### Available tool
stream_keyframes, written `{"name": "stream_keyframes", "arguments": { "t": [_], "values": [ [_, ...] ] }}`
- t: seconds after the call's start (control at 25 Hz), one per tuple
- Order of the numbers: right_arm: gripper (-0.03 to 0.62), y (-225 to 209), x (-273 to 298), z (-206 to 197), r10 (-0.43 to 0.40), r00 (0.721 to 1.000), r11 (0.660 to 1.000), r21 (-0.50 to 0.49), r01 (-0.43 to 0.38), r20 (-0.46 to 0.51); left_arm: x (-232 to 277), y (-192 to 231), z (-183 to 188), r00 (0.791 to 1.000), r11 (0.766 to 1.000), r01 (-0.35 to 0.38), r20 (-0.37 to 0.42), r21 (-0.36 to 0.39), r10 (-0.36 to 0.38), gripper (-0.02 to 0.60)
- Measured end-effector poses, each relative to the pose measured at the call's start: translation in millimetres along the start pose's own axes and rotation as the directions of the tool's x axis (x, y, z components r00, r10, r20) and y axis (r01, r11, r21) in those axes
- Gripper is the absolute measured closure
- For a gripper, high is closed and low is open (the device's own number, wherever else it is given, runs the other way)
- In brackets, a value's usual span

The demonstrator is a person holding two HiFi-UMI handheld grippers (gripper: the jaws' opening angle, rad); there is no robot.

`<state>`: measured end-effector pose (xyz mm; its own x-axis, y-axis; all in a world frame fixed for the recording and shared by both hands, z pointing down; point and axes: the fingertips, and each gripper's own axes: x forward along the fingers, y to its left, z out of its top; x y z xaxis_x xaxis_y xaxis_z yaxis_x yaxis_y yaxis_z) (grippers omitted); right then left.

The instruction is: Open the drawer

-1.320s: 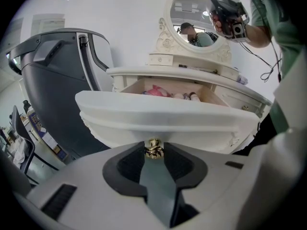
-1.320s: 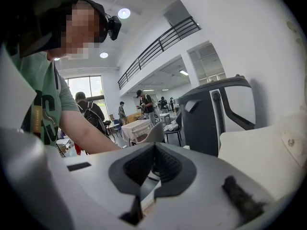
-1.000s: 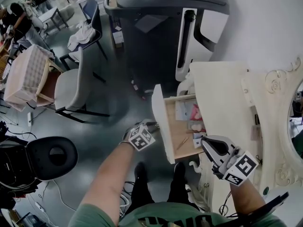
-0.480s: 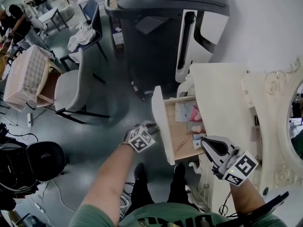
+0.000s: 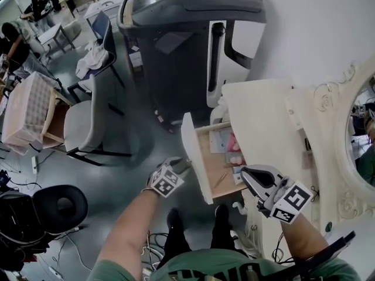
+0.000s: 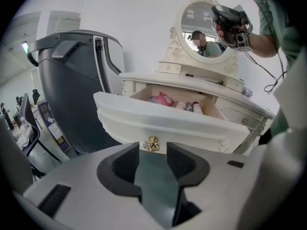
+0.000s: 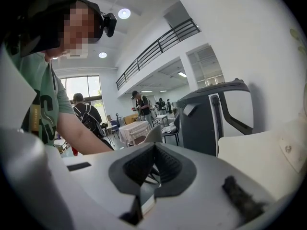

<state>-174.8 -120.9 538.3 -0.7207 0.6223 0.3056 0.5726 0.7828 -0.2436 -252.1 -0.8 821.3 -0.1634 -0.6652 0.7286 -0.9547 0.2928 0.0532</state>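
The cream drawer stands pulled out of the dressing table, with a pink item and small bottles inside. My left gripper is at the drawer front. In the left gripper view the gold knob on the drawer front sits just at the tips of my left gripper. Its jaws are opening, and the pads stand clear of the knob on both sides. My right gripper hovers over the table's near corner beside the drawer. In its own view the right gripper is shut on nothing.
A tall grey machine stands just beyond the drawer. Grey chairs and a black stool are on the floor to the left. The oval mirror rises behind the tabletop. My feet are below the drawer.
The head view has shifted a little. The drawer is out as far as before, and both grippers keep nearly the same places beside it.
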Motion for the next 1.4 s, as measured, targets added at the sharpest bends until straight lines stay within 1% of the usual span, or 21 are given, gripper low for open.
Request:
{"name": "stream_keyframes", "arguments": {
  "t": [0.12,0.24,0.36,0.44,0.52,0.6,0.76,0.8,0.88,1.04,1.16,1.28,1.4],
  "values": [
    [0.583,3,0,8,-0.022,1.0,1.0,-0.005,0.022,0.016,-30,-3,5,0.998,1.0,-0.002,0.059,0.005,0.002,0.41],
    [0.583,7,3,18,-0.05,0.998,0.999,-0.001,0.05,0.031,-72,-9,15,0.992,1.0,0.004,0.128,-0.028,0.0,0.41],
    [0.583,13,4,30,-0.076,0.996,0.997,0.001,0.076,0.037,-117,-20,26,0.981,0.997,0.021,0.196,-0.067,-0.008,0.411],
    [0.583,18,6,41,-0.101,0.994,0.995,-0.002,0.101,0.042,-145,-25,37,0.969,0.997,0.037,0.248,-0.071,-0.018,0.414],
    [0.583,25,7,53,-0.133,0.99,0.991,0.007,0.132,0.051,-171,-28,48,0.954,0.996,0.062,0.297,-0.068,-0.039,0.429],
    [0.583,32,7,63,-0.168,0.984,0.986,0.02,0.167,0.064,-197,-32,59,0.934,0.993,0.096,0.351,-0.074,-0.064,0.443],
    [0.583,52,-6,79,-0.231,0.968,0.973,0.031,0.229,0.096,-240,-56,79,0.879,0.975,0.193,0.461,-0.105,-0.124,0.476],
    [0.583,57,-13,82,-0.25,0.962,0.968,0.036,0.248,0.105,-249,-65,82,0.869,0.972,0.214,0.474,-0.098,-0.144,0.484],
    [0.583,65,-31,85,-0.297,0.947,0.955,0.042,0.294,0.12,-260,-81,91,0.856,0.965,0.253,0.479,-0.062,-0.194,0.499],
    [0.583,67,-85,82,-0.404,0.903,0.915,0.06,0.4,0.142,-272,-104,121,0.834,0.949,0.315,0.47,0.028,-0.29,0.515],
    [0.583,63,-131,78,-0.468,0.868,0.884,0.087,0.46,0.165,-276,-119,156,0.809,0.934,0.351,0.482,0.065,-0.338,0.525],
    [0.583,61,-175,70,-0.514,0.839,0.858,0.103,0.504,0.179,-276,-141,195,0.781,0.918,0.381,0.495,0.106,-0.381,0.534],
    [0.583,55,-220,63,-0.552,0.811,0.834,0.128,0.538,0.193,-271,-172,239,0.747,0.896,0.419,0.505,0.147,-0.432,0.543]
  ]
}}
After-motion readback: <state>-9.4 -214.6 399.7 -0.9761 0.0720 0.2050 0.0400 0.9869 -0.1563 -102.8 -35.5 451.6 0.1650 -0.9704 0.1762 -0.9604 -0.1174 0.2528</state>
